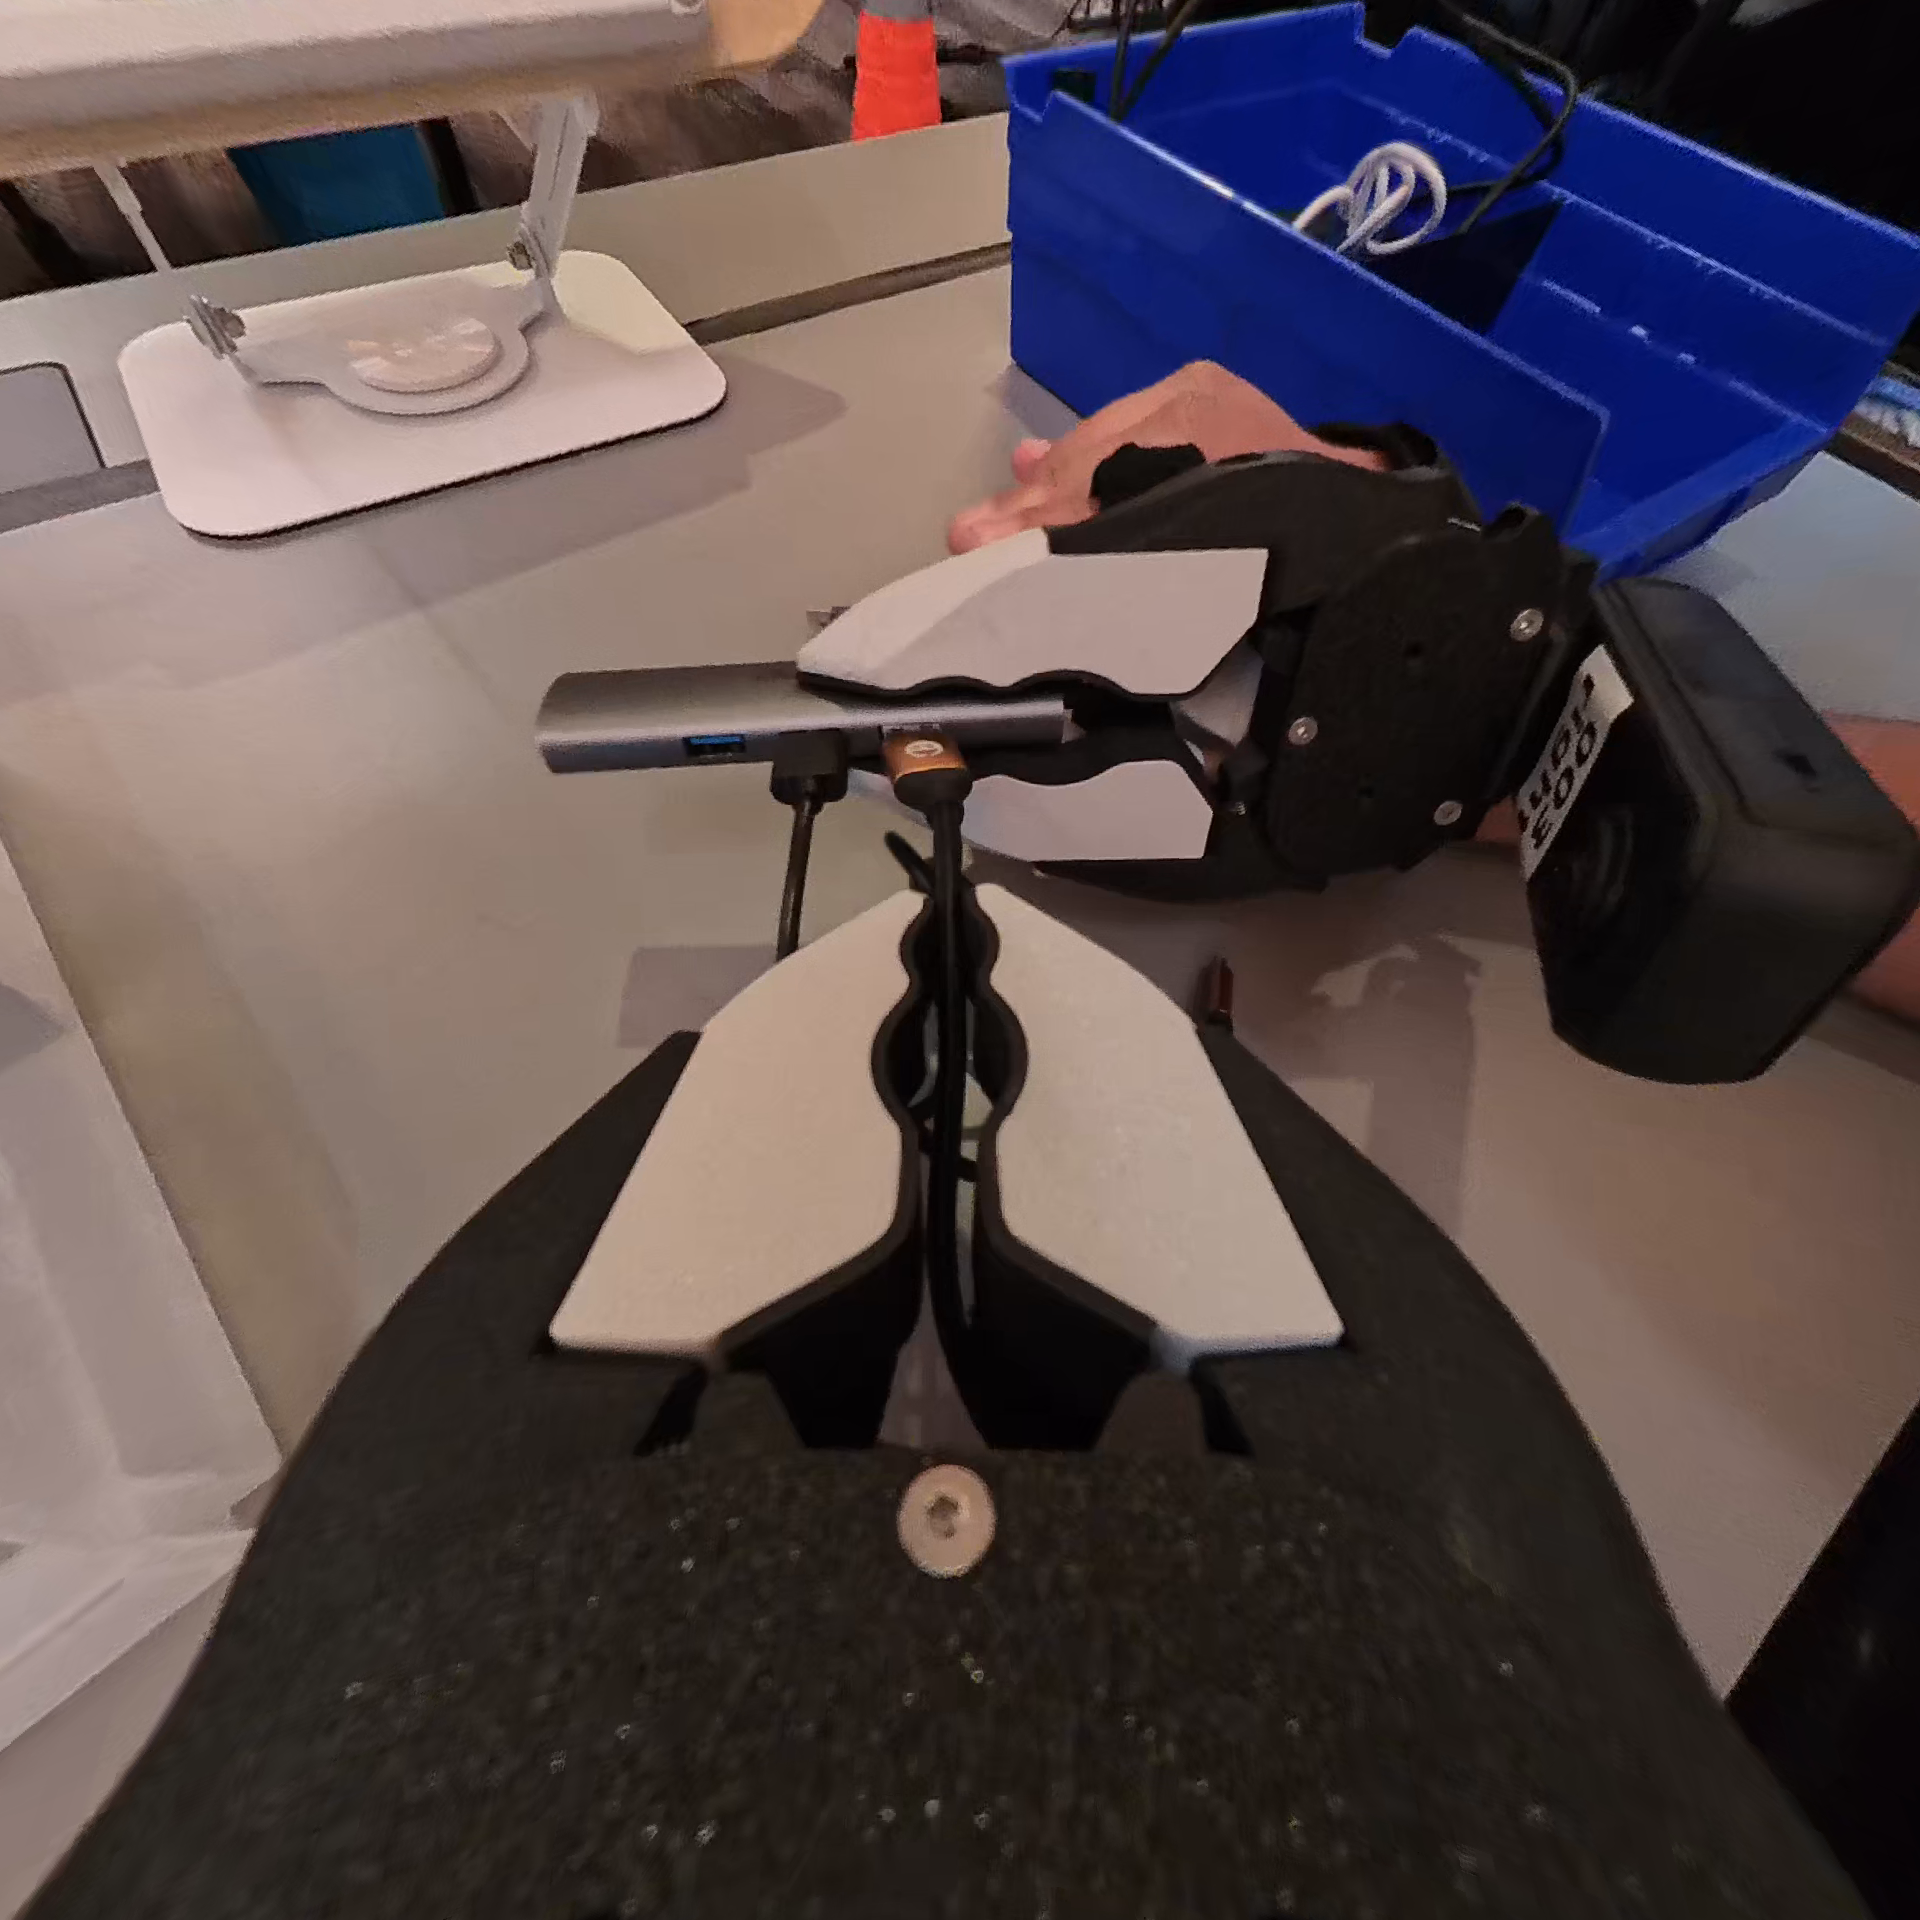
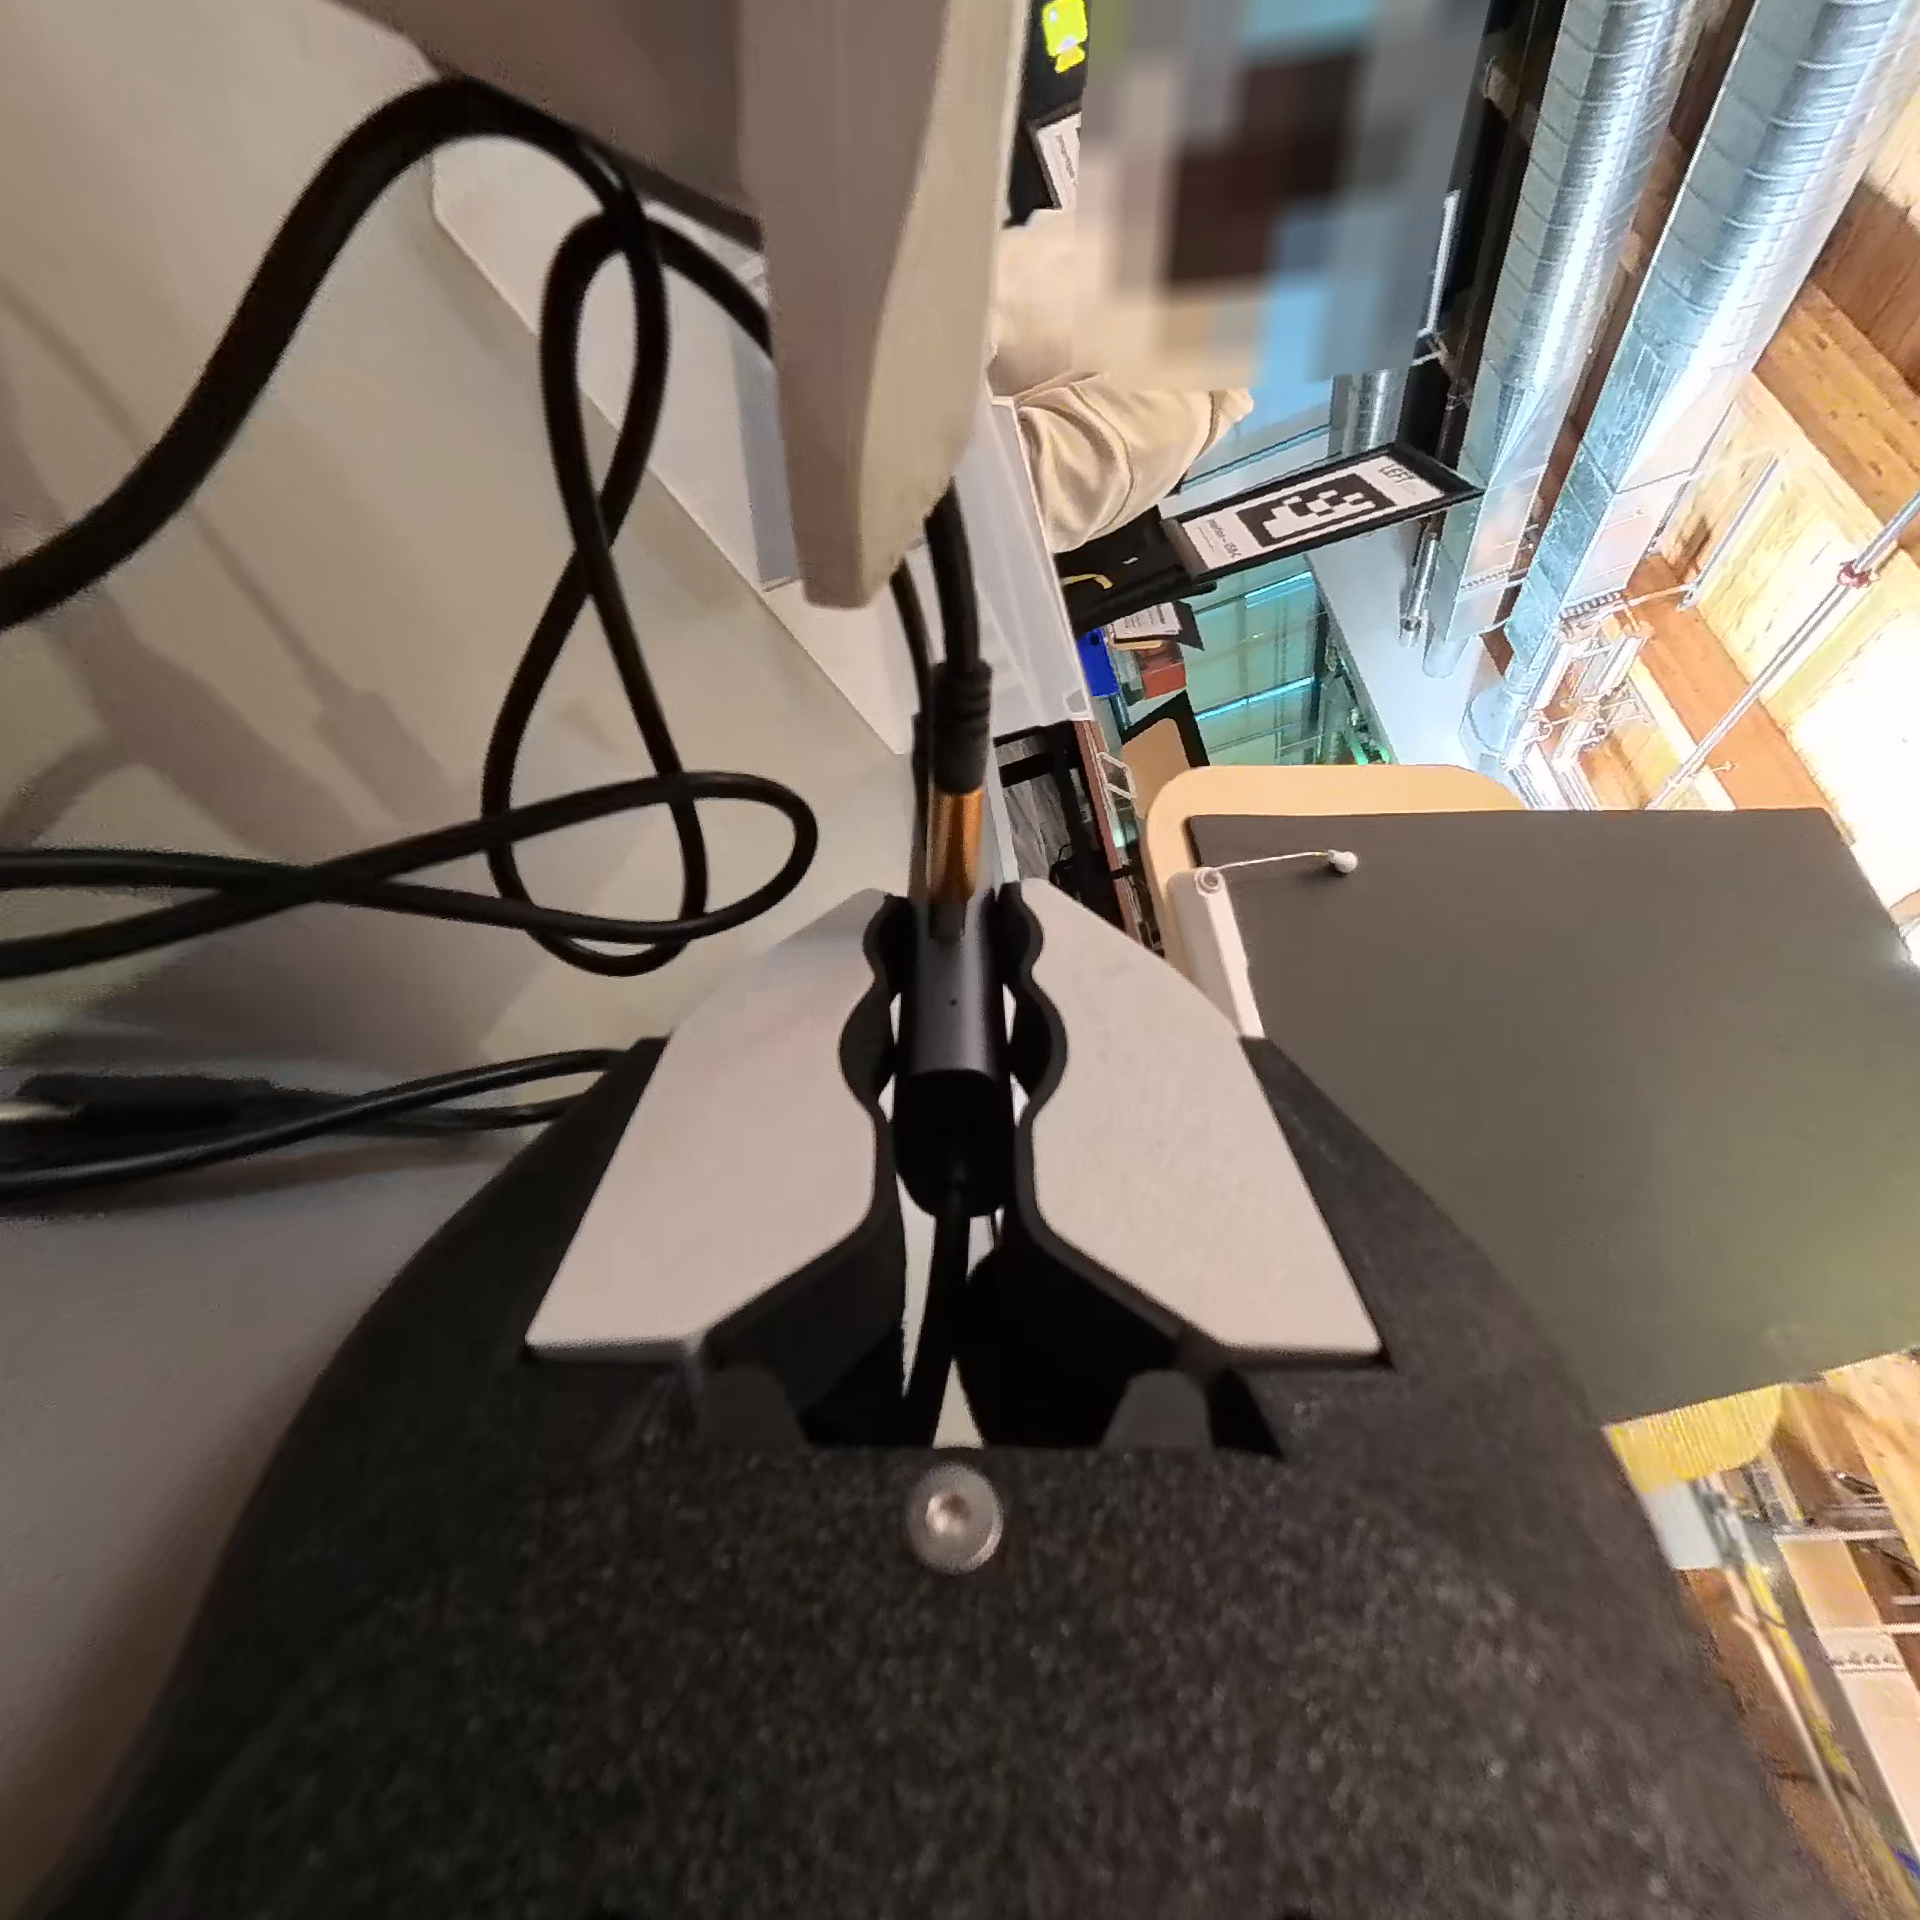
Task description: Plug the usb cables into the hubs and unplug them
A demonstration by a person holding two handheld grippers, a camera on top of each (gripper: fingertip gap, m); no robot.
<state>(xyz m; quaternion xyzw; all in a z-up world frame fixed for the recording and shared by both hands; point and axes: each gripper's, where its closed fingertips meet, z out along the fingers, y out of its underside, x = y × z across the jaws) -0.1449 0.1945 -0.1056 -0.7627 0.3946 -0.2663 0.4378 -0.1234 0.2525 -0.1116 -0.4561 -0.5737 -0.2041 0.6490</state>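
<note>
Nearest the left wrist camera, the black-and-grey left gripper point(image 1: 948, 914) had its fingers point(image 1: 790, 1122) drawn narrow around a black cable with an orange-collared USB plug point(image 1: 928, 764), gripping the cord just below that plug. Beyond it stretched the pale grey desk point(image 1: 364, 831). At the far right of the desk sat a big blue plastic bin point(image 1: 1299, 281), divided into compartments; one held a coiled white cord point(image 1: 1377, 208) and a thin black wire. A white metal stand with a rounded base point(image 1: 416, 405) stood at the far left. The right gripper point(image 1: 935, 691), carrying a white sticker with writing on its black camera housing, came in from the right, its fingers clamped flat above and below a slim grey metal USB hub point(image 1: 727, 707) held above the desk. The orange plug sat in the hub's side, beside a second, all-black plug point(image 1: 805, 774) and a free blue port. In the right wrist view, black cables point(image 2: 582, 831) looped over the desk.
</note>
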